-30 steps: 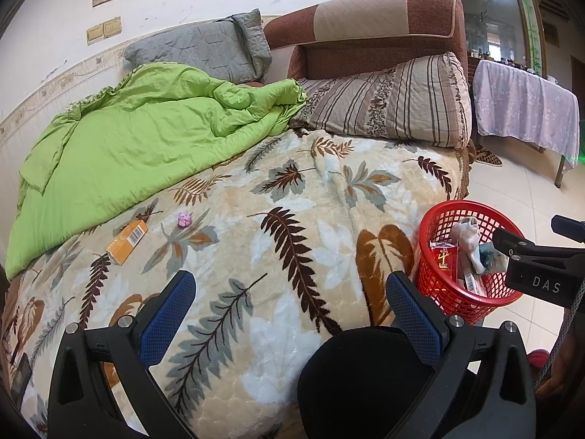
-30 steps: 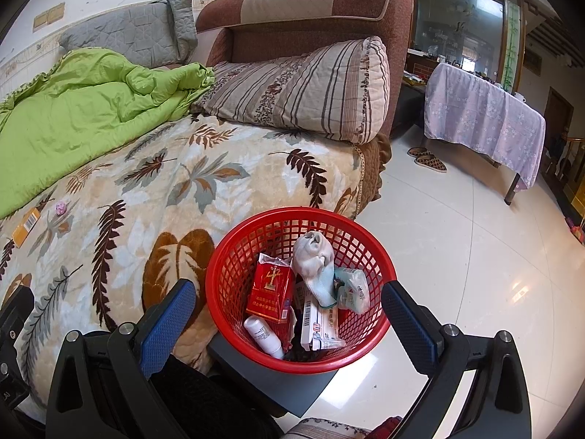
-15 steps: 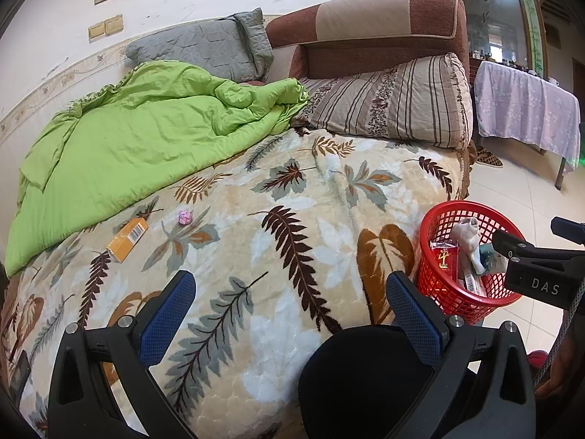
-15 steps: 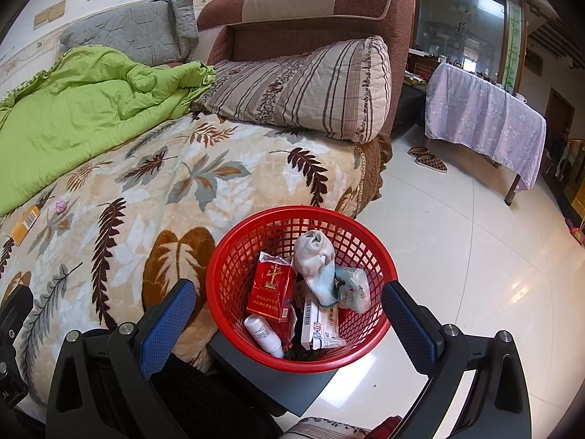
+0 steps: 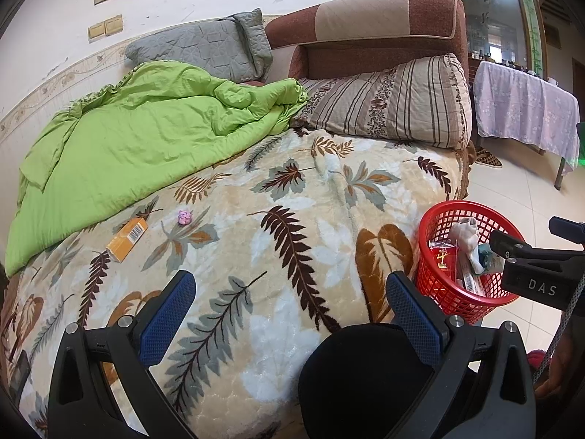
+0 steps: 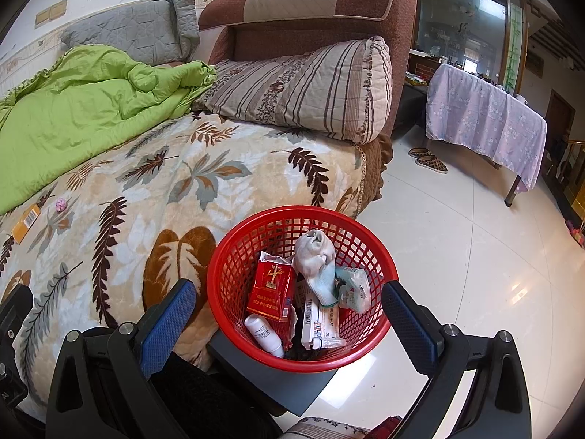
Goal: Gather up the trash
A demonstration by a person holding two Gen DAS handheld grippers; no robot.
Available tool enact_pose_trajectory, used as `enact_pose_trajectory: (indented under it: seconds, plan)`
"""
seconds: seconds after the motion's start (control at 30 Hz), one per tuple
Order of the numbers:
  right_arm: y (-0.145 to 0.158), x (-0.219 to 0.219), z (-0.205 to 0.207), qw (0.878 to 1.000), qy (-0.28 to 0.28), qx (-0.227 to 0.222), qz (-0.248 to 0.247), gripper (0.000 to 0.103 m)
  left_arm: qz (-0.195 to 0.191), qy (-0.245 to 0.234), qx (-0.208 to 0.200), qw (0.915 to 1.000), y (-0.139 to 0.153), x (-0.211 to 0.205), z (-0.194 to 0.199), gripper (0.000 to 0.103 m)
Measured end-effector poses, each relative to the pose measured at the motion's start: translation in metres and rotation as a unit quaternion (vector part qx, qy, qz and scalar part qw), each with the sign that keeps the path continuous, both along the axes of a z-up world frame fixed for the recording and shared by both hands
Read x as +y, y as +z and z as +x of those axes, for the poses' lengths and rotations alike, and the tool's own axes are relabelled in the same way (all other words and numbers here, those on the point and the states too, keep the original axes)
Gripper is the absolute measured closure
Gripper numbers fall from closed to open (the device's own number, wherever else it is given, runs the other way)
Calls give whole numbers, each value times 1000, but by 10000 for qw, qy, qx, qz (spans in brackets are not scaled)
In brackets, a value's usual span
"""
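Bedroom w/ a leaf-print blanket [image 5: 292,241] over the bed, green quilt [image 5: 146,139] at the back. Left gripper [image 5: 289,307] spread wide, empty, above the blanket; orange box [image 5: 127,238] and pink scrap [image 5: 184,217] lie ahead to its left. Right gripper [image 6: 289,311] also spread, empty, w/ the red basket [image 6: 365,347] of trash between its fingers
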State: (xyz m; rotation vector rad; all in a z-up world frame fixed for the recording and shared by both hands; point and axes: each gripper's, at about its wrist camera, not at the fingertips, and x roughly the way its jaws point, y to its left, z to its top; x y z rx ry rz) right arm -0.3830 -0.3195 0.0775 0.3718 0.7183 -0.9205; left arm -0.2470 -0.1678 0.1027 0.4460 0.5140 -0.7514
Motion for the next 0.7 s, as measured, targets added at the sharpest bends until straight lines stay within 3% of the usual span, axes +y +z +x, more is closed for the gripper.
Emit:
enact_pose_trajectory:
  seconds: [0.43, 0.6, 0.7]
  plan:
    - [-5, 7, 4, 9999, 143, 13, -44, 0, -44, 73, 104, 9999, 2, 3, 1, 0]
    - [4, 10, 22, 9977, 626, -120, -211, 0, -197, 517, 258, 9981, 7, 23, 21, 0]
    - [14, 14, 49, 9938, 1044, -193, -316, 0, -327, 1046, 451, 9930, 6, 47, 48, 0]
